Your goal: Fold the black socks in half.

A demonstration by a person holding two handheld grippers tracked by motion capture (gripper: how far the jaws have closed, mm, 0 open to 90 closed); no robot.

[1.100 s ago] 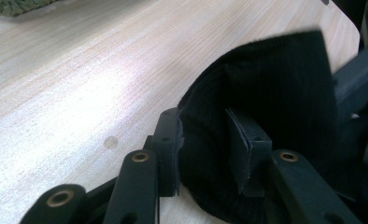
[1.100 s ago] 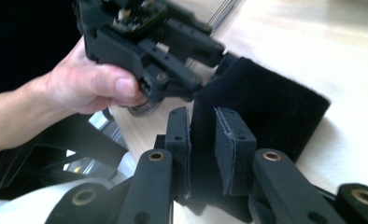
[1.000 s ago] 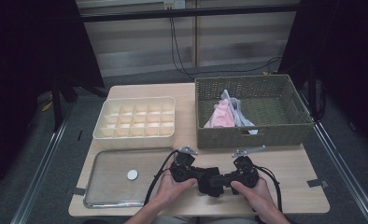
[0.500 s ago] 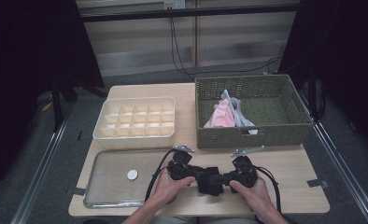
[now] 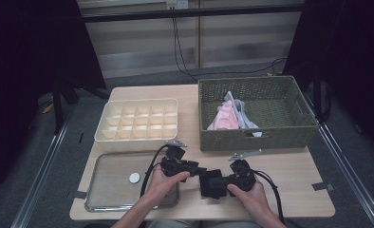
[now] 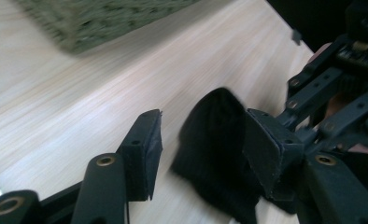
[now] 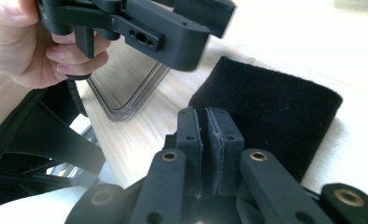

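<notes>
A small black cloth [image 5: 210, 184] lies near the table's front edge, between the two hands. My right gripper [image 7: 209, 116] is shut on the near edge of the black cloth [image 7: 275, 112], which spreads flat beyond the jaws. In the left gripper view the cloth [image 6: 215, 144] rises between the spread jaws of my left gripper [image 6: 203, 140], which is open around it. The right gripper [image 6: 271, 149] holds the cloth's far side there. In the high view the left gripper [image 5: 194, 170] and the right gripper [image 5: 217, 182] point toward each other.
A green woven basket [image 5: 251, 140] at the back right holds pink and white cloth [image 5: 225, 116]. A cream divided box [image 5: 137, 121] stands at the back left. A clear tray [image 5: 109, 166] with a small white disc [image 5: 135, 177] lies front left, close to the left hand.
Both hands have shifted only slightly. The black cloth stays between the two grippers.
</notes>
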